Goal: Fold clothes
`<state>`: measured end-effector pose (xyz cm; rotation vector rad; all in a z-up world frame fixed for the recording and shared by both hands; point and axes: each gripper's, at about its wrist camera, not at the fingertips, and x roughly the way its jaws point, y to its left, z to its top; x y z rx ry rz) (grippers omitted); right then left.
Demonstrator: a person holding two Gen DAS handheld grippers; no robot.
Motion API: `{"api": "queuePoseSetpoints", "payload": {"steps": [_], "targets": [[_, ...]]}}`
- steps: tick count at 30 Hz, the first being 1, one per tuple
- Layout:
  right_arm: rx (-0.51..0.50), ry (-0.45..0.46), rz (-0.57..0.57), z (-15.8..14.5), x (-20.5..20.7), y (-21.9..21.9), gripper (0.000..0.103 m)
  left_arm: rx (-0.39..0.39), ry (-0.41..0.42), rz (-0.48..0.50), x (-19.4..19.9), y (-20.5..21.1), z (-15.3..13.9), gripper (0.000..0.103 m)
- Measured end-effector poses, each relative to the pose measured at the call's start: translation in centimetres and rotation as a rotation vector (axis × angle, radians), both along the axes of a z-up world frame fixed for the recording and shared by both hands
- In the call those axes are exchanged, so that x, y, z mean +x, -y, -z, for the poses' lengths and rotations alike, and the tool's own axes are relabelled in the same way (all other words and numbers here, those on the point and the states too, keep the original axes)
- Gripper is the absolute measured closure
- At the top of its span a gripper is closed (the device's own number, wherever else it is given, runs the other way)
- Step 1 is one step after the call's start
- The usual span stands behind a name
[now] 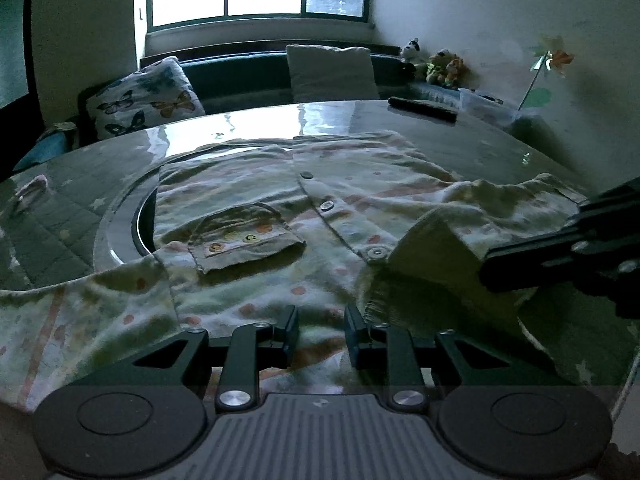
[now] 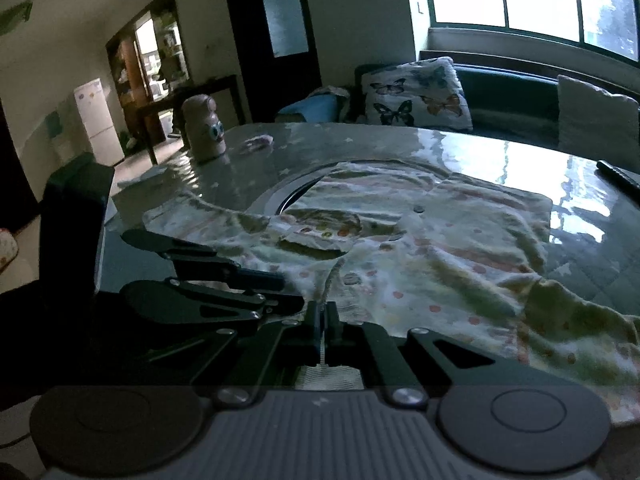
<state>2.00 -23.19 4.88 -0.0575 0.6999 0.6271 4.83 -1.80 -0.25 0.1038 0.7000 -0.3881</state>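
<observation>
A pale dotted button-up shirt (image 1: 280,184) lies front up on the glass-topped table (image 1: 460,140), its chest pocket (image 1: 248,240) at the left. My left gripper (image 1: 322,320) is open just above the shirt's near part, with nothing between its fingers. The right gripper (image 1: 486,268) comes in from the right and holds up a folded-over piece of the shirt's edge. In the right wrist view the right gripper (image 2: 323,312) is shut on the shirt (image 2: 440,248), with cloth pinched between the pads. The left gripper (image 2: 292,292) sits close by on the left, fingers apart.
A round turntable ring (image 1: 120,224) lies under the shirt's left side. A dark long object (image 1: 422,108) rests at the table's far edge. A jar with googly eyes (image 2: 204,128) and a small pink item (image 2: 258,143) stand far left. A sofa with a butterfly cushion (image 1: 148,104) is behind.
</observation>
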Motion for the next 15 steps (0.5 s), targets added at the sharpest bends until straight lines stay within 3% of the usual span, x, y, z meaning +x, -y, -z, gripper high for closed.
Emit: {"api": "queuePoseSetpoints", "payload": {"steps": [6, 15], "targets": [[-0.039, -0.014, -0.081, 0.6, -0.2, -1.6, 0.094, -0.029, 0.010, -0.007, -0.7, -1.4, -0.6, 0.075], [-0.072, -0.024, -0.074, 2.0, 0.9, -2.6, 0.092, -0.068, 0.065, -0.062, -0.7, -3.4, -3.0, 0.075]]}}
